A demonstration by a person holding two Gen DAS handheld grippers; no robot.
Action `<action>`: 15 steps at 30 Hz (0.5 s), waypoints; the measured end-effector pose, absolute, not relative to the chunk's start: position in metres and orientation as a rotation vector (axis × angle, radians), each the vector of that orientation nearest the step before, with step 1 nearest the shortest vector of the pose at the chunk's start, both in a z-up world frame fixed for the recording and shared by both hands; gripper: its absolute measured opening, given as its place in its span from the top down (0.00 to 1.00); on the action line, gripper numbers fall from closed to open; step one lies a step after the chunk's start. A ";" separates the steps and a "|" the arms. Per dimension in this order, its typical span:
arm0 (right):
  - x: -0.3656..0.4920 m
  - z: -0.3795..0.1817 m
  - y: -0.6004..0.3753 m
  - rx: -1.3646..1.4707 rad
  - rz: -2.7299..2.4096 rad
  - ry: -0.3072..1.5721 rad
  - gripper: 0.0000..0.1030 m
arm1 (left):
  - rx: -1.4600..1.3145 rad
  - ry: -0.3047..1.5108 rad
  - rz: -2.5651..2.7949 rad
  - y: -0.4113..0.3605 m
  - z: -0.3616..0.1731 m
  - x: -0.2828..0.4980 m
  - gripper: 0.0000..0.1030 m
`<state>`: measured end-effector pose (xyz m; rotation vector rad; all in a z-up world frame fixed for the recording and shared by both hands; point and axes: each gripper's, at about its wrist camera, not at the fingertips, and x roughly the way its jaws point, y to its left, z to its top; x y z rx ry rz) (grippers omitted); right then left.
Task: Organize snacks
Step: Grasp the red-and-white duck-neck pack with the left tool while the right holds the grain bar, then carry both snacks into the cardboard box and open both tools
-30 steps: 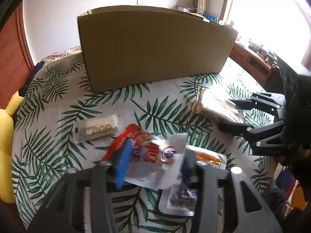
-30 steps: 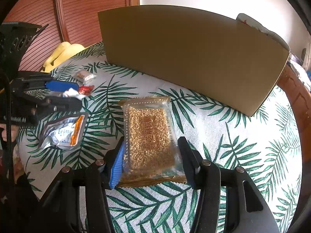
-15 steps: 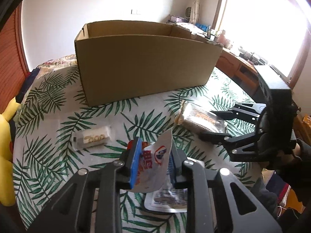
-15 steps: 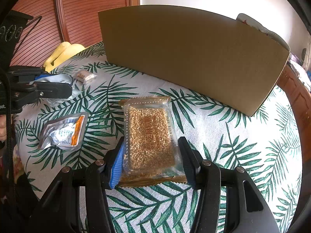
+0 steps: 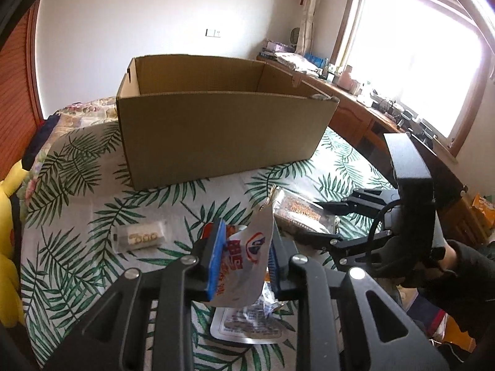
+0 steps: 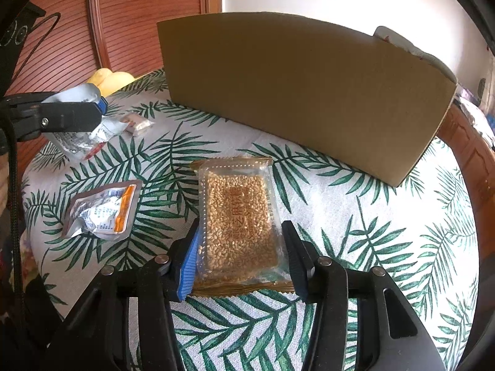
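My left gripper is shut on a white and red snack packet and holds it above the table, short of the open cardboard box. In the right wrist view the same gripper shows at the left with the crumpled packet. My right gripper is open, its jaws on either side of a sesame bar pack that lies flat on the leaf-print tablecloth. The box stands behind it.
A silver and orange pouch lies left of the sesame pack, also under my left gripper. A small white biscuit pack lies on the left of the table. A yellow plush toy is at the left edge.
My left gripper has shut on the white and red packet and lifted it off the table, so the box's inside now shows. The right gripper has not moved.
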<state>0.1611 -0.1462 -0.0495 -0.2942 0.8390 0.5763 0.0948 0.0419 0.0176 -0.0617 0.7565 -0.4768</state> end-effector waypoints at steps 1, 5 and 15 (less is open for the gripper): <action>0.161 -0.048 -0.147 -0.291 0.576 0.835 0.51 | -0.063 0.753 -0.476 0.042 0.019 0.095 0.78; 0.155 -0.044 -0.151 -0.296 0.569 0.809 0.51 | -0.070 0.731 -0.474 0.042 0.028 0.094 0.78; 0.130 -0.026 -0.158 -0.338 0.574 0.740 0.51 | -0.071 0.690 -0.471 0.038 0.048 0.091 0.78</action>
